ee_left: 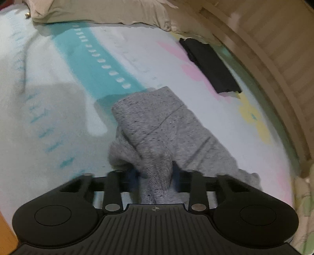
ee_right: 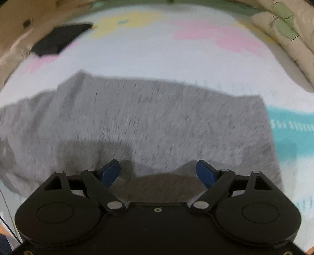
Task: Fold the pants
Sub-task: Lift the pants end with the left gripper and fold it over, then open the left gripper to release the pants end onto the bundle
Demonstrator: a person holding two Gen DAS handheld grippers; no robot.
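Observation:
The grey knit pants (ee_left: pixel 157 127) lie on a white bed sheet (ee_left: pixel 49 137) with teal, pink and yellow prints. My left gripper (ee_left: pixel 155 176) is shut on a bunched fold of the pants and holds it lifted above the sheet; the fingertips are hidden by cloth. In the right wrist view the pants (ee_right: pixel 137 117) spread flat and wide across the sheet. My right gripper (ee_right: pixel 158 172) is open, its blue pads (ee_right: pixel 109 173) just above the near edge of the pants, holding nothing.
A folded black garment (ee_left: pixel 212 66) lies at the far right of the bed, also in the right wrist view (ee_right: pixel 58 39). A beige pillow (ee_left: pixel 108 11) lies at the head. A wooden bed frame (ee_left: pixel 274 68) curves along the right. Floral bedding (ee_right: pixel 284 35) sits at the right.

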